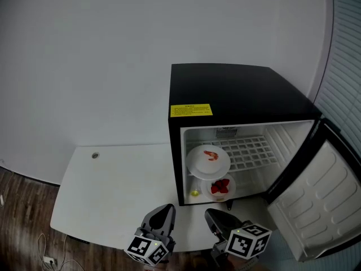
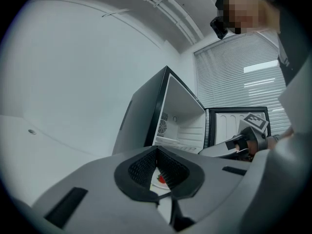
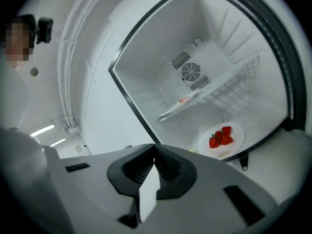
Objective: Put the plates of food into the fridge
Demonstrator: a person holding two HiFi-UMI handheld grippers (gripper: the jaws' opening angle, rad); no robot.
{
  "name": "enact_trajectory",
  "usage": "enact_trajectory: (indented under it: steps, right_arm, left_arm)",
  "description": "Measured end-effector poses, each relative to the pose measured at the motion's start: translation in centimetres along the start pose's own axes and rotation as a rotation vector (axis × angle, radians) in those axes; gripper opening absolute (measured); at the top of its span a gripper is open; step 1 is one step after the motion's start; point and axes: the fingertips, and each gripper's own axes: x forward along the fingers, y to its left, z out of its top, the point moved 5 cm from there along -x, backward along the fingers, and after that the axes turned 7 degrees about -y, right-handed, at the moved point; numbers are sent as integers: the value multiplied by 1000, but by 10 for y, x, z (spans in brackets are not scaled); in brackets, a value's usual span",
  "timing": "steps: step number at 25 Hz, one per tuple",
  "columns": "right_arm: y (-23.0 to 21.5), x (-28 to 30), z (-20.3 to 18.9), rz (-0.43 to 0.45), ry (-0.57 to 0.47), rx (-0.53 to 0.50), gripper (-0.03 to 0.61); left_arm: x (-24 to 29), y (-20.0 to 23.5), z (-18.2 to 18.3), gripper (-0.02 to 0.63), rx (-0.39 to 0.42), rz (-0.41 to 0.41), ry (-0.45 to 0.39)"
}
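Observation:
The black mini fridge (image 1: 225,89) stands open on the white table (image 1: 118,185). On its wire shelf lies a white plate with a shrimp (image 1: 208,160); below it, on the fridge floor, sits a plate of strawberries (image 1: 220,187). Both grippers hover over the table's front edge, just outside the fridge and apart from the plates. My left gripper (image 1: 167,208) is shut and empty, its tips meeting (image 2: 156,148). My right gripper (image 1: 211,213) is shut on nothing too (image 3: 155,146). Its view is rolled and shows the strawberry plate (image 3: 222,139) and the shrimp plate (image 3: 183,104) edge-on.
The fridge door (image 1: 316,202) hangs wide open at the right. A small yellow-green item (image 1: 194,193) lies on the fridge floor left of the strawberries. Window blinds (image 1: 344,72) stand at the far right. Wooden floor and a cable (image 1: 45,253) show below the table's left end.

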Motion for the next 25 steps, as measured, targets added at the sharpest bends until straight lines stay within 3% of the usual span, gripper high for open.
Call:
enact_trajectory:
  steps: [6, 10, 18, 25]
  right_arm:
    - [24, -14, 0, 37, -8, -253, 6]
    - [34, -24, -2, 49, -18, -360, 6]
    - [55, -35, -8, 76, -48, -510, 5]
    - [65, -37, -6, 92, -69, -513, 5]
  left_arm:
    - [-22, -16, 6, 6, -5, 4, -1]
    - [-36, -25, 10, 6, 11, -8, -20]
    - [-58, -32, 18, 6, 17, 26, -31]
    - [-63, -38, 27, 6, 22, 40, -41]
